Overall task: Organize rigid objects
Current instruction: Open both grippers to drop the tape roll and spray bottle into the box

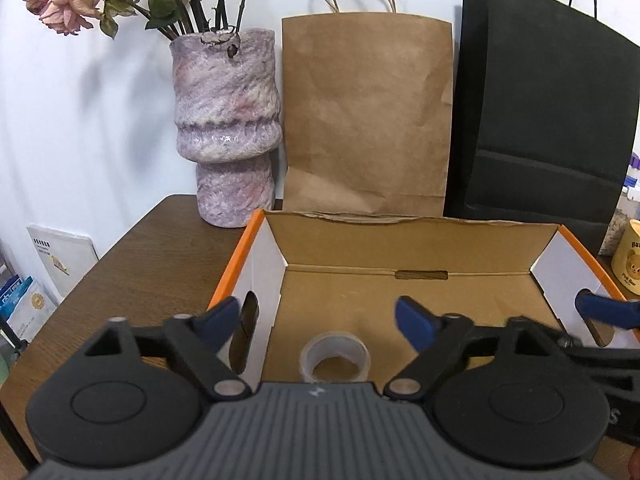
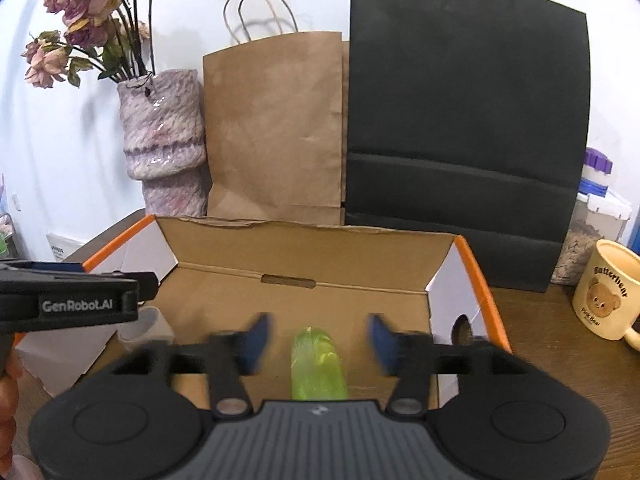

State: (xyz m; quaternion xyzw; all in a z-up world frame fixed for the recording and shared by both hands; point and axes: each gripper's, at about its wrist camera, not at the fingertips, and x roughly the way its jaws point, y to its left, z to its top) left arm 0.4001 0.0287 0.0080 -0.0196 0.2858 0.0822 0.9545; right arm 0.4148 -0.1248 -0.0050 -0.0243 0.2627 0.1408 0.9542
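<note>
An open cardboard box (image 1: 404, 240) with orange edges stands on the wooden table; it also shows in the right wrist view (image 2: 304, 248). A roll of clear tape (image 1: 335, 358) lies on the box floor, below my open, empty left gripper (image 1: 320, 320). A translucent green object (image 2: 318, 364) lies on the box floor between the spread fingers of my right gripper (image 2: 318, 340), which is open; the jaws are motion-blurred. The left gripper's body (image 2: 72, 300) shows at the left of the right wrist view, with the tape roll (image 2: 146, 322) faintly under it.
Behind the box stand a purple marbled vase (image 1: 228, 128) with dried roses, a brown paper bag (image 1: 368, 116) and a black paper bag (image 1: 548, 120). A cream bear mug (image 2: 608, 300) sits right of the box on the table (image 1: 140, 264). Jars stand at far right.
</note>
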